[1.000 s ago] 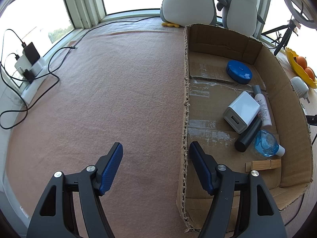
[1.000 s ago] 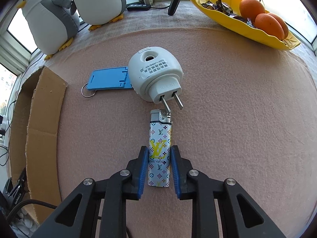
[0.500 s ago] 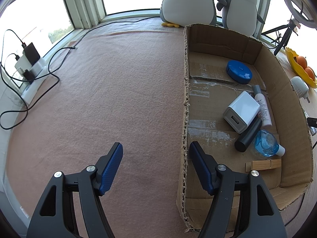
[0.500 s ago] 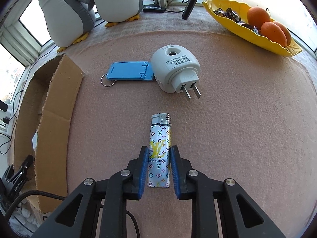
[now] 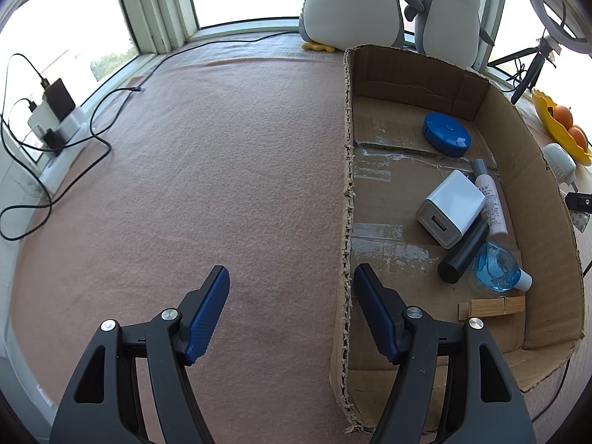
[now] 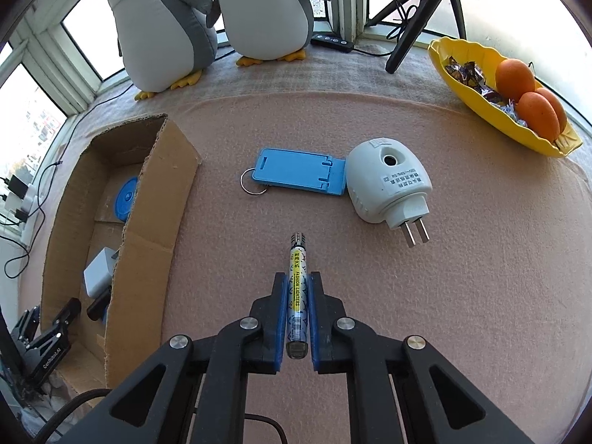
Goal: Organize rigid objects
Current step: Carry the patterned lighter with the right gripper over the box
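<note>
Right gripper (image 6: 298, 281) has just squeezed tighter, pinching lighter (image 6: 298, 288) edge-on w/ thin faces. Carry level left over cardboard box (image 6: 155, 199) wall, release low. Left gripper (image 5: 292, 310) spread, empty.

Two plush penguins (image 6: 207, 26) stand side by side at the window edge of the pink felt mat (image 5: 207, 192). A black tripod (image 6: 414, 18) stands near them. A yellow dish (image 6: 481, 100) on the right holds oranges (image 6: 532, 107) and wrapped sweets. Far left, a white power strip (image 5: 55, 125) carries chargers, with black cables (image 5: 88, 155) trailing across the mat's edge.
</note>
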